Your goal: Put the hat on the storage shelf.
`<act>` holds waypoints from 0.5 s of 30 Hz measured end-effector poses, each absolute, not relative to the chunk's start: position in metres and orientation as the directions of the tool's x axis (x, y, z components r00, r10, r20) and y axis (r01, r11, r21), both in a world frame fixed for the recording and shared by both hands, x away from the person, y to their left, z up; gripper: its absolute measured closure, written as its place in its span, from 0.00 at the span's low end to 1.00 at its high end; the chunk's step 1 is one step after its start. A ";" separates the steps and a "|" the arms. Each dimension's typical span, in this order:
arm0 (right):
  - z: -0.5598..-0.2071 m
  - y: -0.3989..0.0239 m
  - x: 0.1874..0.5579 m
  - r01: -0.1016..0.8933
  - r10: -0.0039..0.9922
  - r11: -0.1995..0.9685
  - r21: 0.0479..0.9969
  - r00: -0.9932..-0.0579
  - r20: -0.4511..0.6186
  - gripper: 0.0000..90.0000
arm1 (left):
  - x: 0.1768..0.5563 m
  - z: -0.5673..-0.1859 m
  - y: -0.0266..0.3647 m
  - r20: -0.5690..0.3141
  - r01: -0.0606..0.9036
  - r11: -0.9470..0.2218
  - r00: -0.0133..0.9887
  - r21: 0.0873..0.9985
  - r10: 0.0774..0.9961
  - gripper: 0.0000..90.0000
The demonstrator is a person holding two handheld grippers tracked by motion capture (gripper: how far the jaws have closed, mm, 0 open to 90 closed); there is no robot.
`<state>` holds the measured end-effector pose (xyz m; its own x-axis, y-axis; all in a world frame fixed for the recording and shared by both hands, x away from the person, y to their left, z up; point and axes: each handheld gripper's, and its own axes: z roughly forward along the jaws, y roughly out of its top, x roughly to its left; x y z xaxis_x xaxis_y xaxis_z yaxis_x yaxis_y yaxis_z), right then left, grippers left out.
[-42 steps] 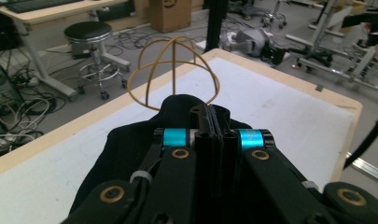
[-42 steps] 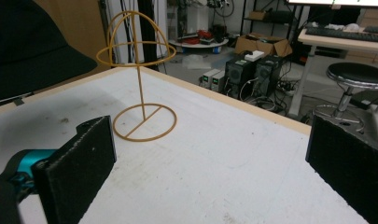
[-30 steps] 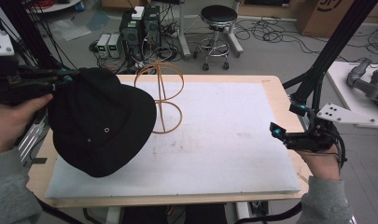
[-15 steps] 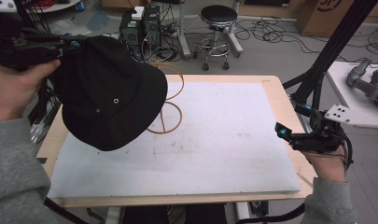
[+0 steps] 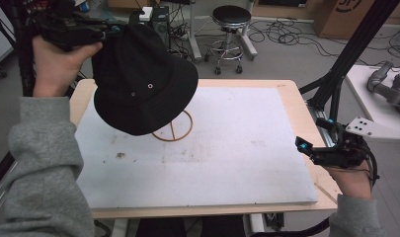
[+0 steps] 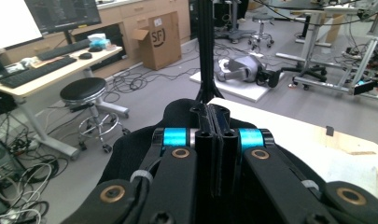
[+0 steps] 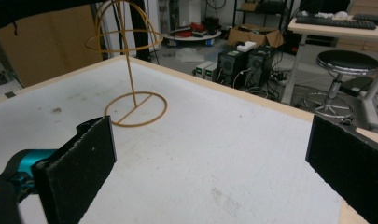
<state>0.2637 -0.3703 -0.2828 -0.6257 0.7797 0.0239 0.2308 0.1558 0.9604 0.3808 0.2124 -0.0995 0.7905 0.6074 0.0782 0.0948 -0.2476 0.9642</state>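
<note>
Left gripper [image 5: 106, 30] clamped on black hat [image 5: 140, 81]; "SF" on box [image 6: 161, 39].

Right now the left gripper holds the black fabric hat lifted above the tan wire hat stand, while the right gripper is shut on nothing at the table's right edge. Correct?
Not quite: the right gripper is open, its fingers spread wide apart in the right gripper view. The left gripper does hold the black fabric hat above the tan wire hat stand.

A black hat [image 5: 138, 81] hangs tilted above the upright wire stand [image 7: 129, 65] (yellow, ring-based).
</note>
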 end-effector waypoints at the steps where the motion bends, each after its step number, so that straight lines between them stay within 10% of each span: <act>1: -0.284 -0.371 0.263 0.237 0.780 0.152 0.960 -0.625 0.030 0.01 | 0.386 -0.101 0.209 0.077 0.097 -0.249 0.791 0.964 0.607 0.99; 15: -0.290 -0.371 0.255 0.258 0.779 0.185 0.948 -0.627 0.019 0.01 | 0.446 -0.140 0.166 0.057 0.162 -0.318 0.813 0.934 0.580 0.99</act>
<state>0.2551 -0.3707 -0.2902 -0.6270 0.7788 0.0192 0.2583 0.1847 0.9482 0.4459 0.1656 -0.1397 0.8127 0.5799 0.0571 0.1616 -0.3184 0.9341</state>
